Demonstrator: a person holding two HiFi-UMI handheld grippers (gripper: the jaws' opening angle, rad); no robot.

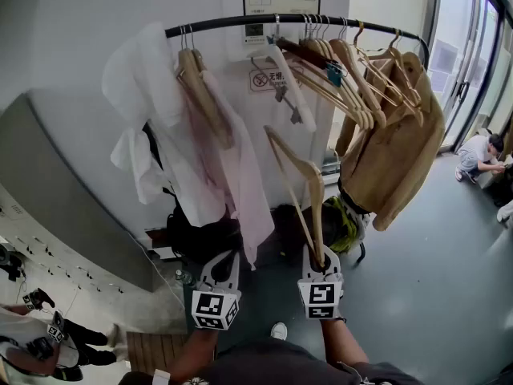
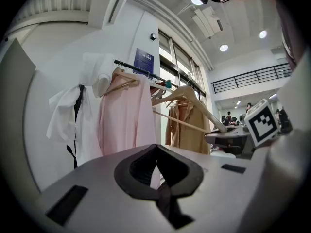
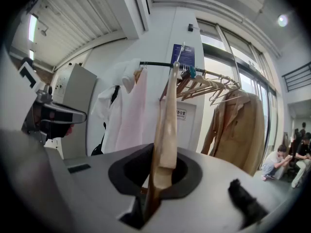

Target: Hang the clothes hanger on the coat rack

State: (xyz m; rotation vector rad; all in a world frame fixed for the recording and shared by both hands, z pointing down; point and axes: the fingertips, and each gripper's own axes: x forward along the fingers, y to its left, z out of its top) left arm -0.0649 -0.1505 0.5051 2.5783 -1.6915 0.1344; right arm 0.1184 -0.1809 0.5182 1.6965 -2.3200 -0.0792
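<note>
A black rail (image 1: 240, 21) of the coat rack runs across the top of the head view. My right gripper (image 1: 319, 257) is shut on one end of a wooden hanger (image 1: 311, 184), which rises from the jaws toward the rail. In the right gripper view the wooden hanger (image 3: 166, 125) stands upright between the jaws of the right gripper (image 3: 163, 166), and its metal hook (image 3: 178, 56) reaches up level with the rail (image 3: 155, 64); I cannot tell whether it rests on it. My left gripper (image 1: 224, 257) hovers beside it, below a pink garment (image 1: 240, 175). The left gripper (image 2: 156, 152) is shut and holds nothing.
Several wooden hangers (image 1: 353, 70) and a tan coat (image 1: 397, 151) fill the rail's right half. A white garment (image 1: 148, 127) hangs at the left. A grey cabinet (image 1: 72, 183) stands left, dark bags (image 1: 200, 239) sit on the floor below, and a person (image 1: 478, 155) crouches at the far right.
</note>
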